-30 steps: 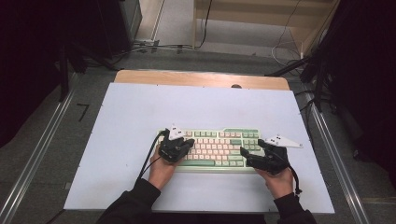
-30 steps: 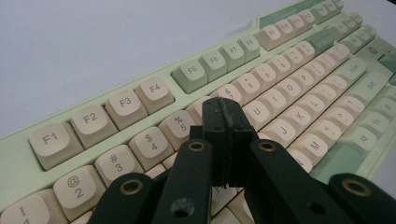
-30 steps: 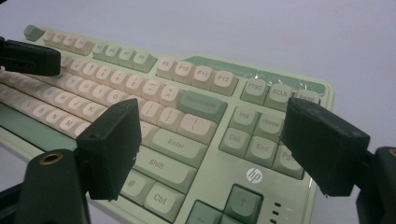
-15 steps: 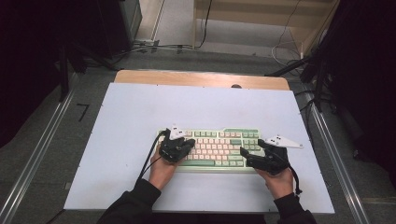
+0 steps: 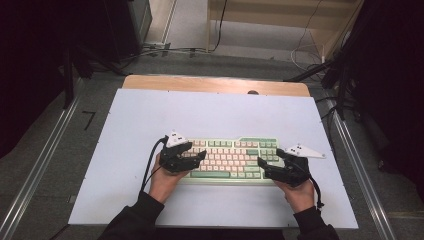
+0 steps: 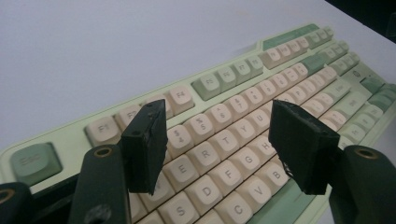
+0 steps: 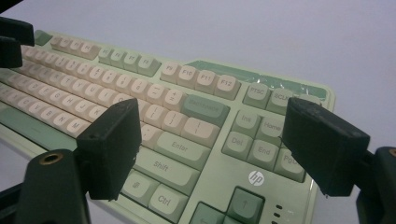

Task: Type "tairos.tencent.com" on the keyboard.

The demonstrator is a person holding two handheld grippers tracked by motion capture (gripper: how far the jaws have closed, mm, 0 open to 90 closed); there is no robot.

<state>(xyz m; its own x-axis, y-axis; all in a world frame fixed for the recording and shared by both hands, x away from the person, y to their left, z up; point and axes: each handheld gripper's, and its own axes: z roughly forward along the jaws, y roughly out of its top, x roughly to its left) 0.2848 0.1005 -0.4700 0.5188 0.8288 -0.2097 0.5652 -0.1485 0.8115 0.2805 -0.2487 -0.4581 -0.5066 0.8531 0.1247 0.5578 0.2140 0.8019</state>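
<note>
High view: a pale green keyboard with cream and green keys (image 5: 232, 159) lies near the front edge of the white worktop (image 5: 135, 120), with the left gripper (image 5: 196, 156) over its left end and the right gripper (image 5: 265, 169) over its right end.

Left gripper view: jaws spread wide above the letter keys.

Right gripper view: jaws spread wide above the Enter and navigation keys.

light: even overhead, dim bg | shadows soft | tool views: near jaws blurred
</note>
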